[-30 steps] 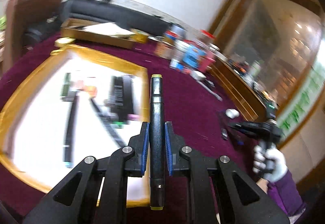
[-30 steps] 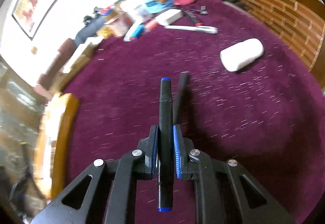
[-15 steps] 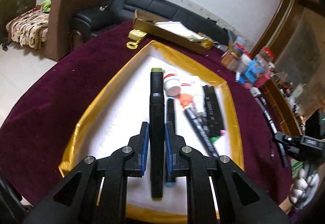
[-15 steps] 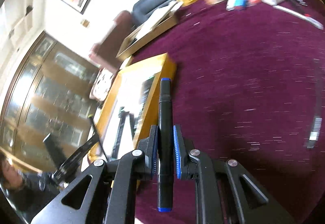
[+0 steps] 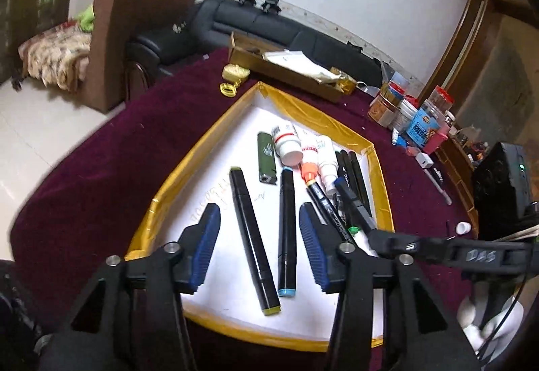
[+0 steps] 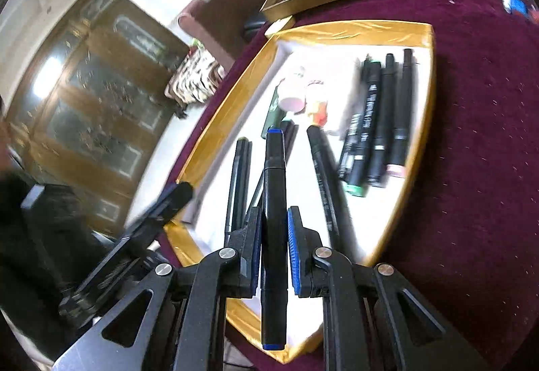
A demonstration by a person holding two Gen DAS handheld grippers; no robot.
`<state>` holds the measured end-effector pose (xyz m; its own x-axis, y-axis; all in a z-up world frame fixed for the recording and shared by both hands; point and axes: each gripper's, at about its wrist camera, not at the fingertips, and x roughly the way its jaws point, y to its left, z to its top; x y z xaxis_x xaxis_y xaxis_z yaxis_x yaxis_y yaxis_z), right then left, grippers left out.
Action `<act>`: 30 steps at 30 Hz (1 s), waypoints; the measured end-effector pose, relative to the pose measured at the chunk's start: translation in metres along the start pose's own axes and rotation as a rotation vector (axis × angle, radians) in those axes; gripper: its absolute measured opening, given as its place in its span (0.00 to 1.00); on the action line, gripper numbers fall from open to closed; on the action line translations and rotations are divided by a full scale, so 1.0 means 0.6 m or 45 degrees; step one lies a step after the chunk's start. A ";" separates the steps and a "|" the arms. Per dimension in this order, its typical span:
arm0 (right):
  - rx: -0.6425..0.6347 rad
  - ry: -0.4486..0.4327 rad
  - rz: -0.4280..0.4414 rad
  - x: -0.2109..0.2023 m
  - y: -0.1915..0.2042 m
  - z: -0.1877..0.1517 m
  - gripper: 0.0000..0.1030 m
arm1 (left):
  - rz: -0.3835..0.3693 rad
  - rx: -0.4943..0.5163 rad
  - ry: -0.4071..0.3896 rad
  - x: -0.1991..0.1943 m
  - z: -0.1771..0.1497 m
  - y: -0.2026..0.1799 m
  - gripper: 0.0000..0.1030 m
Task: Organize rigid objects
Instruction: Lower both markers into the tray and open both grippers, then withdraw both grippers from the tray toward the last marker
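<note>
Maroon-clothed table (image 5: 101, 189), gold-rimmed tray (image 5: 202, 148), cardboard box (image 5: 286, 74), jars (image 5: 404, 105)

The left claw (image 5: 259, 244) is opening over the tray (image 5: 188, 175), the olive-capped marker (image 5: 253, 238) lying between its pads.

The left tool (image 5: 259, 248), clamped on the black marker with olive-yellow end caps (image 5: 253, 238) 1 second ago, is now opening its jaws; that marker lies free on the white floor of the gold-rimmed tray (image 5: 188, 165), between the blue pads without touching them, beside a black marker with a light-blue cap (image 5: 286, 231). The right tool (image 6: 273, 248), then over bare maroon tabletop (image 6: 478, 135), has swung across to the tray, carrying the black marker with blue end caps (image 6: 274, 236) above its near edge.
</note>
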<state>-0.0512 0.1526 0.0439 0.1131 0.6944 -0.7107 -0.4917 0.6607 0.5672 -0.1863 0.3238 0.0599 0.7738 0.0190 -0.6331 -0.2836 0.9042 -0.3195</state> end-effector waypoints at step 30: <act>0.267 -0.667 -0.529 -0.276 -0.222 -0.113 0.90 | 0.199 0.569 -0.059 -0.025 -0.051 -0.238 0.58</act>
<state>-0.0629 -0.0699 0.0577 0.6829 0.3835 -0.6217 -0.1464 0.9057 0.3979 -0.1747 0.1815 0.0936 0.7686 0.1790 -0.6142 -0.1350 0.9838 0.1177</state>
